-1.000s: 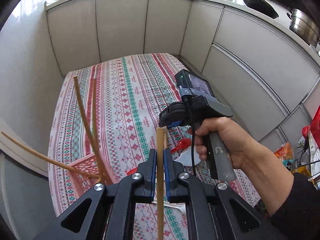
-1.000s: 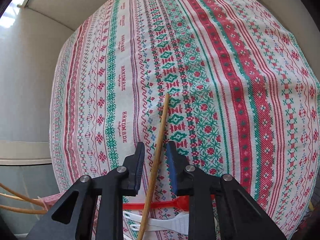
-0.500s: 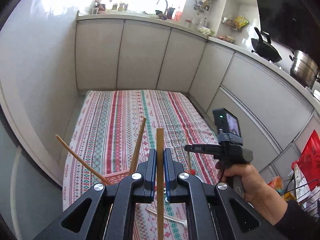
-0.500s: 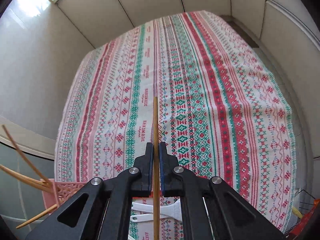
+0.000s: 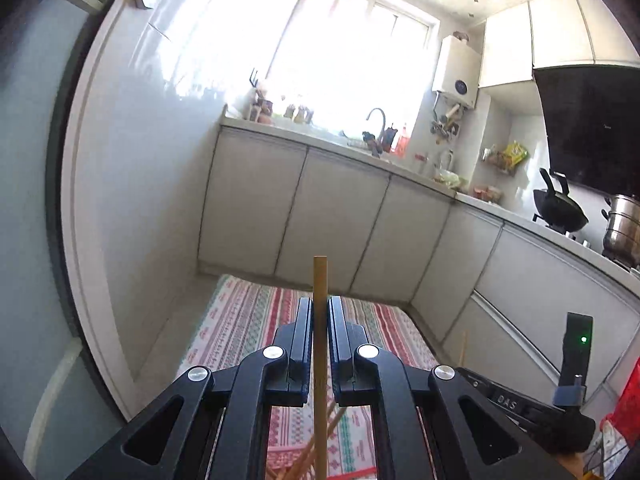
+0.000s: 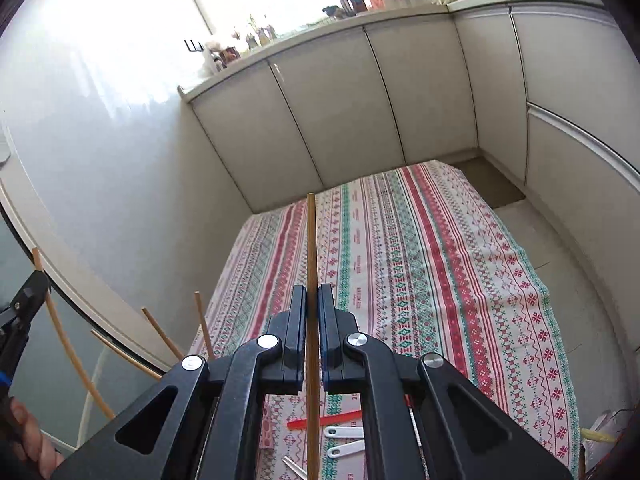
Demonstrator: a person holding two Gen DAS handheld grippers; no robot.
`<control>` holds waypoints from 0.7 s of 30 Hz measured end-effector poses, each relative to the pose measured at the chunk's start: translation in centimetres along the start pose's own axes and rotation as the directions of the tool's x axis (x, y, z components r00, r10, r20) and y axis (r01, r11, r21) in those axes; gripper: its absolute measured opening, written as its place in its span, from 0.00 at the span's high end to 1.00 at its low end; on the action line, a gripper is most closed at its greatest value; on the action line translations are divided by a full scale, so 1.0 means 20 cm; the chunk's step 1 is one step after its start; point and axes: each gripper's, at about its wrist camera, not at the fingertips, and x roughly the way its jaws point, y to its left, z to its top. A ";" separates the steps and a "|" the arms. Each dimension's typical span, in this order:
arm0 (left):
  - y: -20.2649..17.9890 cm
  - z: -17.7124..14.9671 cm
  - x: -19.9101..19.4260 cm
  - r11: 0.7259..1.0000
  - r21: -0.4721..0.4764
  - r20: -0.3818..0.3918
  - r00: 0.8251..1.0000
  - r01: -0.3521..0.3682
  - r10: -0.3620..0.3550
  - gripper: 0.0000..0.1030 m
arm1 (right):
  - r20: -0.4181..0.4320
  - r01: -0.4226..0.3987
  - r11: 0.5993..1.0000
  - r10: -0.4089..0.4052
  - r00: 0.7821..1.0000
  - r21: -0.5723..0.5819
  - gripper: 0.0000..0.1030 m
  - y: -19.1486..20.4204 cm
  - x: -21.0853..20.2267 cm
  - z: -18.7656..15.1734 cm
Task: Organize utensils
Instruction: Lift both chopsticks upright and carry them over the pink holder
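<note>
Both tongs have tilted upward since a moment ago, so cupboards and a bright window now fill the view beyond them. Left gripper (image 5: 319, 344) pinches one wooden chopstick (image 5: 320, 300) upright; right gripper (image 6: 313, 330) pinches a second chopstick (image 6: 311, 248). Several more chopsticks (image 6: 154, 332) fan out left of the right tongs, seemingly already binned. Below them on the striped tablecloth (image 6: 440, 264) a red utensil (image 6: 332, 419) and white utensils (image 6: 344, 432) lie unsorted. Nothing blocks the way.
</note>
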 end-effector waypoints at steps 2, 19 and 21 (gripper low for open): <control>0.02 -0.01 0.02 1.000 -0.003 0.040 0.999 -0.013 0.013 0.93 | 0.012 -0.019 1.000 0.019 1.000 -0.008 0.95 0.03 0.00 0.00; -0.04 -0.19 0.07 0.970 0.184 0.191 0.974 -0.161 0.125 0.93 | 0.121 -0.036 0.997 0.045 0.992 -0.071 0.95 0.18 -0.05 -0.03; -0.04 -0.21 0.10 0.966 0.190 0.161 0.976 -0.175 0.145 0.93 | 0.123 -0.041 0.996 0.050 0.991 -0.074 0.94 0.18 -0.05 -0.03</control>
